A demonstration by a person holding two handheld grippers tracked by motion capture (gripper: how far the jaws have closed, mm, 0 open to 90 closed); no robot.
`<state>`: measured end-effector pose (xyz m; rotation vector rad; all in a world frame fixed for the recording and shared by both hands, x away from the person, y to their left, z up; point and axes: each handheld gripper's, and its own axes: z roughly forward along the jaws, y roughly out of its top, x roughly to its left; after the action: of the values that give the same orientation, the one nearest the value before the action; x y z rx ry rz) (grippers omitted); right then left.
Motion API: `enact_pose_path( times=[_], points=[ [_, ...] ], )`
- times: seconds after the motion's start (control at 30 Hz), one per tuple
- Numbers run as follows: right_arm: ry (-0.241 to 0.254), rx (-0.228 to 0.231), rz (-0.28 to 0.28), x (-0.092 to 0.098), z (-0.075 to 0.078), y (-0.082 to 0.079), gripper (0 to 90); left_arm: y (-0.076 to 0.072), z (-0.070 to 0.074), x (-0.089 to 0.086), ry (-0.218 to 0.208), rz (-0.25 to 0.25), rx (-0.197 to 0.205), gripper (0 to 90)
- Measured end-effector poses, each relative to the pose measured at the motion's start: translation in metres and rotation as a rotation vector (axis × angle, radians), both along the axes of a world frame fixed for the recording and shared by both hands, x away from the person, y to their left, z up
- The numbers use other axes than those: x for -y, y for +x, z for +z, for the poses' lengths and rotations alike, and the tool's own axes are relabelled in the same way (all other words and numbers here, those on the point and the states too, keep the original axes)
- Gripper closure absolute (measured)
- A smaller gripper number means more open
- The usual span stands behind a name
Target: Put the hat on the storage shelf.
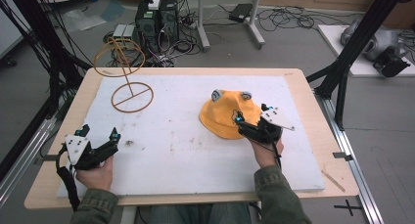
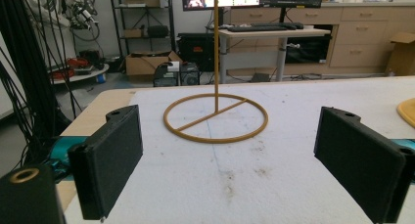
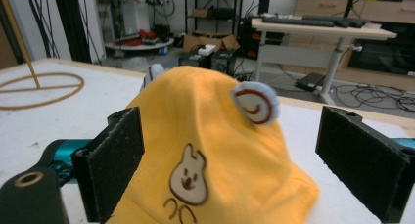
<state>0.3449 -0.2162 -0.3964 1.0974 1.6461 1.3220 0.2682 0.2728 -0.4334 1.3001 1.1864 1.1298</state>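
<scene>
Yellow fabric, a soft child's cap (image 1: 229,117) with two pale blue ear-shaped patches and a printed rabbit badge, is lying crown-up on the white foam board (image 1: 186,150) covering the wooden table, well to the right of the tan wire hat stand (image 1: 128,75). A person's right gripper (image 1: 242,122) is sitting at the cap's near edge, just right of the stand's side of the board, its black jaws spread wide and released, closing on nothing. In the right gripper view the cap (image 3: 215,155) is rising between the two pads, its near brim running under the left one; whether either pad is touching cloth cannot be told. That placement is suggesting an approach to pinch the brim, judged from the jaws straddling the fabric.

The left gripper (image 1: 100,138) is waiting near the front left corner of the board, on the person's side of the stand and well apart from the cap. Its jaws are also standing open and empty. In the left gripper view the stand's round base ring (image 2: 216,118), crossed by a single bar, is lying flat ahead between the pads, with the thin upright post (image 2: 216,48) climbing out of frame. Aiming at the stand is likely keeping that hand ready to steady it, should the cap be bound for the upper ring (image 1: 119,57).
</scene>
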Motion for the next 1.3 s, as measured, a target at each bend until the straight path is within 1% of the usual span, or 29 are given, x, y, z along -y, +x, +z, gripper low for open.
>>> enact_pose_path(
  times=[0.1, 0.2, 0.23, 0.33, 0.4, 0.43, 0.47, 0.53, 0.57, 0.6, 0.63, 0.67, 0.7, 0.77, 0.83, 0.87, 0.97, 1.1, 1.13, 1.2, 1.3],
  points=[
    [-0.039, -0.032, 0.006, -0.013, -0.006, 0.012, 10.4, 0.000, 0.001, 0.001, 0.002, -0.002, 0.002, 11.0],
    [-0.051, -0.071, 0.003, -0.023, -0.012, 0.023, 10.5, 0.000, 0.000, 0.001, 0.004, -0.007, -0.001, 11.1],
    [-0.059, -0.074, 0.004, -0.025, -0.014, 0.026, 11.4, 0.001, 0.000, 0.001, 0.003, -0.009, -0.001, 11.3],
    [-0.083, -0.085, 0.005, -0.030, -0.017, 0.033, 18.5, 0.001, 0.000, 0.000, 0.004, -0.010, -0.003, 11.4],
    [-0.091, -0.095, 0.013, -0.032, -0.018, 0.035, 28.8, 0.001, -0.001, -0.001, -0.001, -0.009, -0.005, 11.5],
    [-0.095, -0.111, 0.001, -0.033, -0.018, 0.035, 33.8, 0.001, -0.001, -0.001, -0.002, -0.008, -0.004, 11.5],
    [-0.103, -0.114, 0.000, -0.033, -0.019, 0.036, 35.8, 0.001, -0.001, -0.002, 0.001, -0.007, -0.005, 11.5],
    [-0.098, -0.138, 0.002, -0.032, -0.021, 0.038, 42.6, 0.001, -0.001, -0.002, -0.002, -0.008, -0.005, 11.5],
    [-0.089, -0.160, 0.009, -0.031, -0.022, 0.039, 49.3, 0.001, -0.001, -0.002, 0.000, -0.009, -0.005, 11.5],
    [-0.085, -0.180, 0.006, -0.030, -0.023, 0.040, 58.6, 0.001, -0.001, -0.001, 0.000, -0.008, -0.004, 11.5],
    [-0.082, -0.179, 0.002, -0.030, -0.024, 0.039, 70.4, 0.001, 0.000, -0.001, 0.001, -0.010, -0.003, 11.5],
    [-0.076, -0.175, 0.003, -0.030, -0.024, 0.039, 79.5, 0.001, 0.000, -0.001, 0.001, -0.010, -0.003, 11.5],
    [-0.075, -0.173, -0.003, -0.030, -0.025, 0.037, 86.8, 0.001, 0.000, -0.001, 0.001, -0.010, -0.003, 11.5],
    [-0.078, -0.170, -0.015, -0.032, -0.025, 0.036, 87.8, 0.001, -0.001, -0.001, 0.000, -0.011, -0.004, 11.5],
    [-0.069, -0.167, -0.021, -0.032, -0.025, 0.035, 88.0, 0.001, -0.001, -0.001, 0.000, -0.010, -0.004, 11.5],
    [-0.069, -0.164, -0.019, -0.031, -0.026, 0.035, 88.1, 0.001, 0.000, -0.001, 0.001, -0.011, -0.004, 11.5],
    [-0.048, -0.166, -0.021, -0.031, -0.026, 0.034, 88.1, 0.001, 0.000, -0.001, 0.002, -0.010, -0.001, 11.5],
    [-0.047, -0.157, -0.018, -0.030, -0.027, 0.033, 88.1, 0.001, 0.000, -0.001, 0.008, -0.012, -0.003, 11.5],
    [-0.037, -0.160, -0.023, -0.030, -0.026, 0.033, 88.1, 0.001, 0.000, -0.001, 0.008, -0.012, -0.002, 11.6],
    [-0.043, -0.156, -0.017, -0.029, -0.027, 0.032, 88.1, 0.001, 0.000, -0.001, 0.005, -0.010, 0.001, 11.6],
    [-0.036, -0.148, -0.024, -0.028, -0.026, 0.031, 88.1, 0.002, -0.001, -0.001, 0.005, -0.008, -0.003, 11.5]
  ],
)
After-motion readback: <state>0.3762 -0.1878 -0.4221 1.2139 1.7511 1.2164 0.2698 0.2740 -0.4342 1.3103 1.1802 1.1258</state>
